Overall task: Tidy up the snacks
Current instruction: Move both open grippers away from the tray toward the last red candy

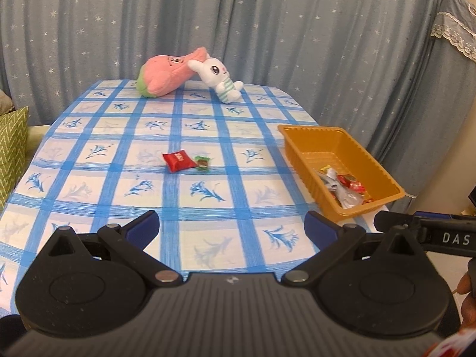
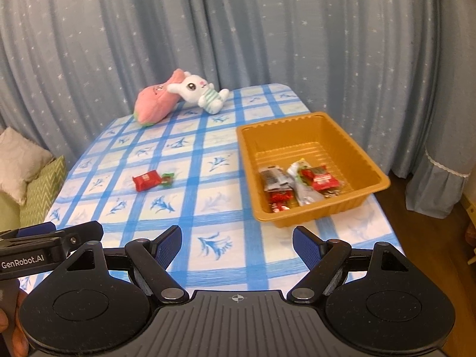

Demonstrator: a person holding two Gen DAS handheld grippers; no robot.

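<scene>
A red snack packet [image 1: 179,161] [image 2: 146,181] lies mid-table with a small green-wrapped candy [image 1: 202,163] [image 2: 168,178] touching its right end. An orange plastic tray [image 1: 306,145] [image 2: 366,160] at the table's right side holds several wrapped snacks [image 1: 345,189] [image 2: 297,184]. My left gripper [image 1: 232,226] hovers open over the near table edge, nothing between its blue-padded fingers. My right gripper [image 2: 237,245] is also open and empty, in front of the tray's near left corner. Each gripper shows at the edge of the other's view.
A pink plush [image 1: 166,74] [image 2: 156,102] and a white bunny plush [image 1: 221,78] [image 2: 199,90] lie at the table's far end against blue starred curtains. A blue checked cloth [image 1: 208,125] covers the table. Green and white cushions [image 2: 32,175] sit to the left.
</scene>
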